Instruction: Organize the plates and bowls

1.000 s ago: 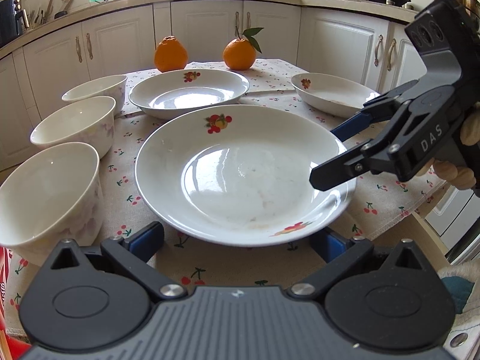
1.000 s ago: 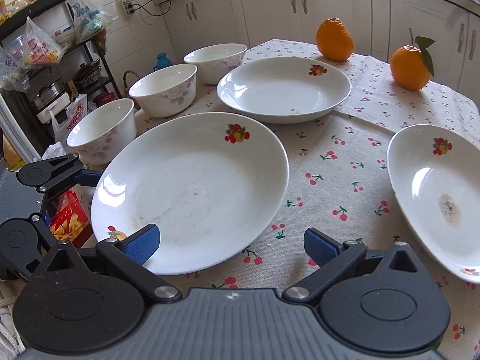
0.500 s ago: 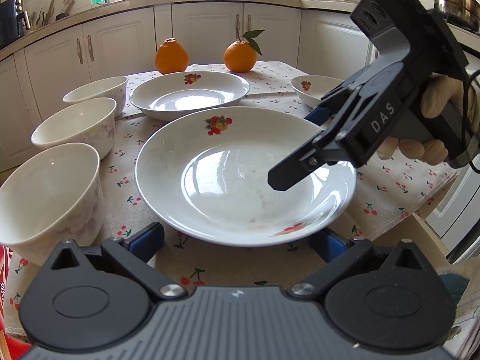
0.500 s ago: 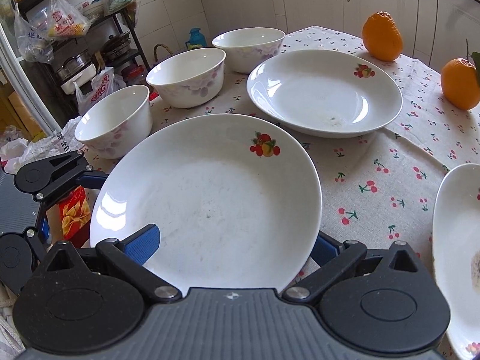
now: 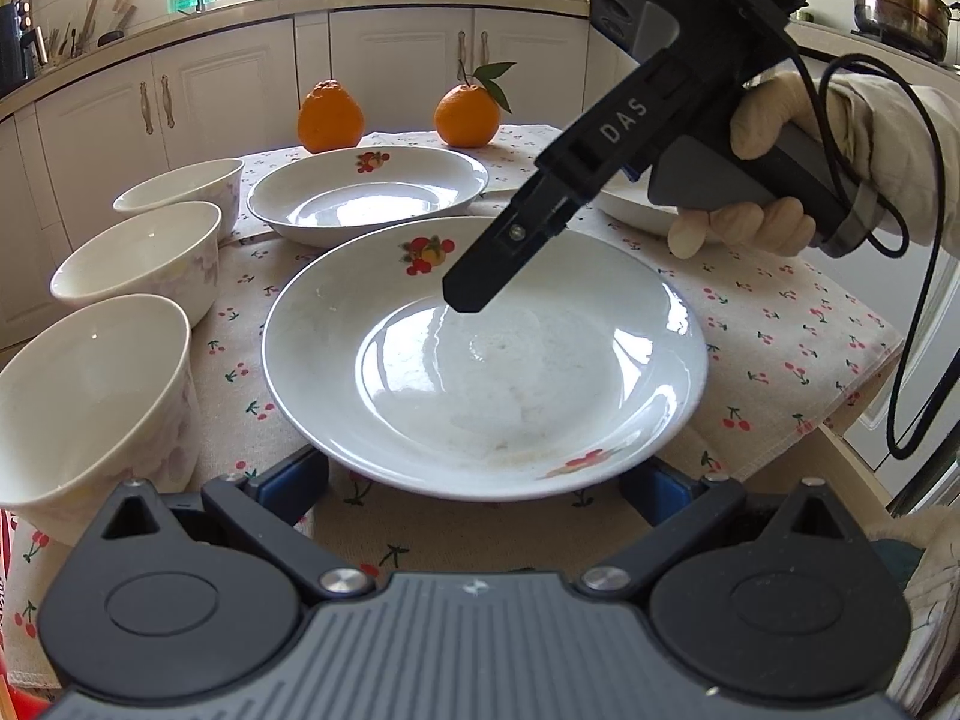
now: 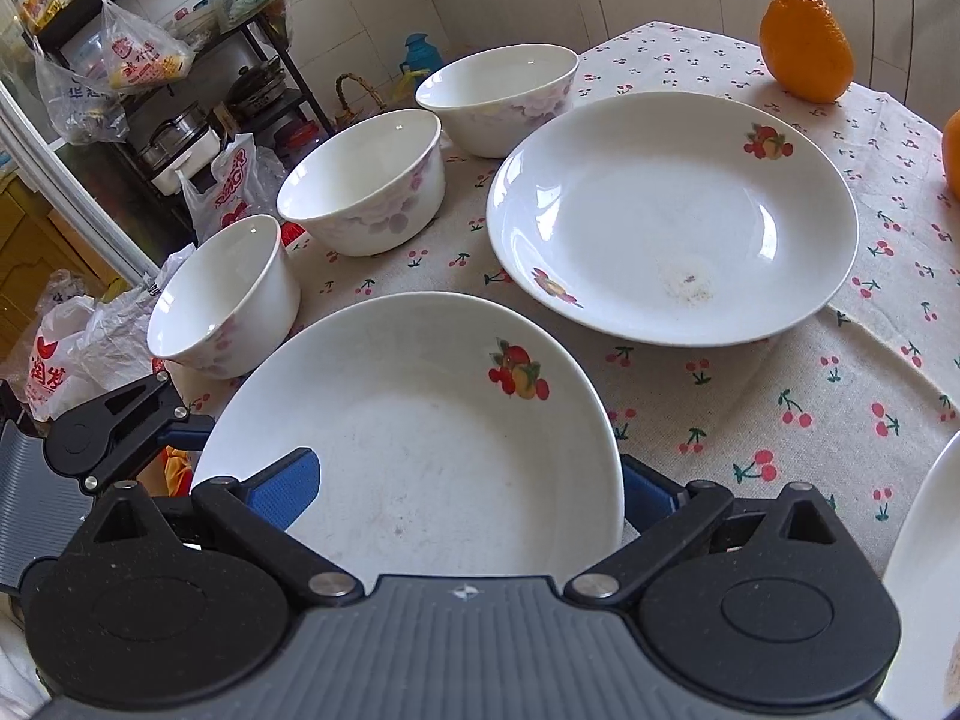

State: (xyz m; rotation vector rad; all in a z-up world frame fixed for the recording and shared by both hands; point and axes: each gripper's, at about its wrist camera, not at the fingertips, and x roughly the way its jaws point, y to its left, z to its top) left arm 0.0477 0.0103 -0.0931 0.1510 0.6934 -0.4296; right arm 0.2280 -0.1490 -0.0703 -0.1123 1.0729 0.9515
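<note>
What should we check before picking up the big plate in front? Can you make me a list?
1. Right gripper open: ok, jaws spread wide above the near plate.
2. Left gripper open: ok, one finger on each side of the near plate's front rim.
3. Near plate empty: ok, only faint smears.
4. Near plate gripped: not ok, neither gripper is shut on it.
5. Far plate free to stack on: ok, just a small crumb patch inside.
6. Right gripper touching the near plate: cannot tell.
</note>
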